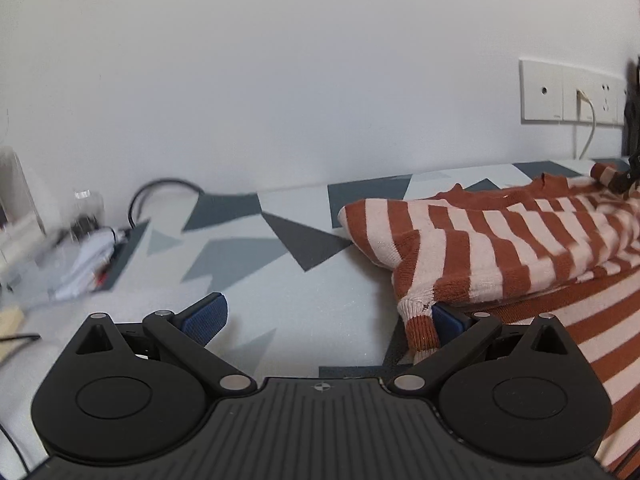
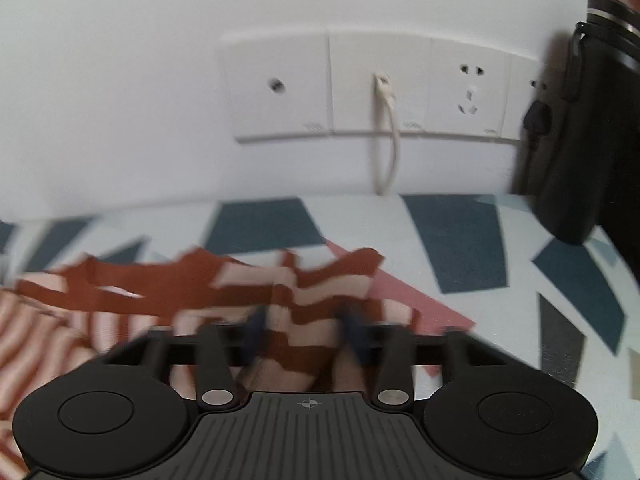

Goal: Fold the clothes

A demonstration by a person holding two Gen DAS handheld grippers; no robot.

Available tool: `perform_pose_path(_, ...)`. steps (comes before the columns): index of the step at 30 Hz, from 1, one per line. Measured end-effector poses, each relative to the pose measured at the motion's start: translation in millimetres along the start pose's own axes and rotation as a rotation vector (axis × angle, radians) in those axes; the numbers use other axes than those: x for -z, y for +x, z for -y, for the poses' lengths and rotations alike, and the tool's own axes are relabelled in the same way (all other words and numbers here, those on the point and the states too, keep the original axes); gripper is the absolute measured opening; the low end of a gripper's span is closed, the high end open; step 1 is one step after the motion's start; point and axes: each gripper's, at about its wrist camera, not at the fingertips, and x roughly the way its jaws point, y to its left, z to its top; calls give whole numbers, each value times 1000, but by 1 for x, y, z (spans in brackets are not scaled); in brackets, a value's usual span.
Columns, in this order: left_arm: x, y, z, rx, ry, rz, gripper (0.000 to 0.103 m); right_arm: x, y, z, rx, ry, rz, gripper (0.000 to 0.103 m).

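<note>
Meanwhile right hand-held gripper (image 2: 306,334) clamps striped sweater (image 2: 180,292) edge; left hand-held gripper (image 1: 326,316) wide, bare tablecloth (image 1: 260,280) ahead.

One striped sweater (image 1: 500,240) is lying on one patterned tablecloth (image 1: 256,264). Two grippers are showing, left gripper (image 1: 326,316) and right gripper (image 2: 306,330). Four wall plates (image 2: 360,88) are sitting in one row. One white cable (image 2: 386,136) is hanging. One black bag (image 2: 580,128) is standing.
</note>
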Motion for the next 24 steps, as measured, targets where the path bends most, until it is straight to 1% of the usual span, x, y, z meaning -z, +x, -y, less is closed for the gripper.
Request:
perform_pose_path(1, 0, 1, 0, -1, 2, -5, 103, -1, -1, 1, -3, 20, 11, 8)
perform_pose_path(2, 0, 1, 2, -5, 11, -7, 103, -1, -10, 8, -36, 58, 56, 8)
perform_pose_path(5, 1, 1, 7, -10, 46, -7, 103, 1, -43, 33, -162, 191, 235, 8)
perform_pose_path(6, 0, 1, 9, -5, 56, -10, 103, 5, -52, 43, -168, 222, 263, 8)
perform_pose_path(8, 1, 3, 13, 3, 74, -25, 103, 16, -65, 61, -156, 275, 291, 8)
perform_pose_path(10, 1, 5, 16, -2, 92, -37, 103, 31, -67, 76, -157, 289, 240, 9)
perform_pose_path(13, 2, 5, 17, 2, 99, -46, 103, 55, -62, 92, -142, 307, 121, 12)
perform_pose_path(16, 3, 5, 15, 15, 91, -54, 103, 70, -66, 107, -114, 356, 76, 29)
perform_pose_path(17, 3, 5, 14, 26, 85, -58, 103, 73, -69, 111, -106, 369, 81, 31)
perform_pose_path(19, 5, 4, 8, 72, 64, -76, 103, 71, -74, 116, -88, 382, 112, 34)
perform_pose_path(21, 5, 1, -3, 158, 26, -106, 103, 68, -78, 121, -73, 388, 142, 37)
perform_pose_path(22, 5, -2, -9, 199, 1, -113, 103, 65, -78, 122, -71, 385, 151, 40)
perform_pose_path(23, 4, -6, -18, 236, -48, -100, 103, 63, -78, 122, -70, 383, 160, 45)
perform_pose_path(24, 3, -10, -29, 277, -116, -82, 103, 61, -75, 122, -71, 381, 165, 47)
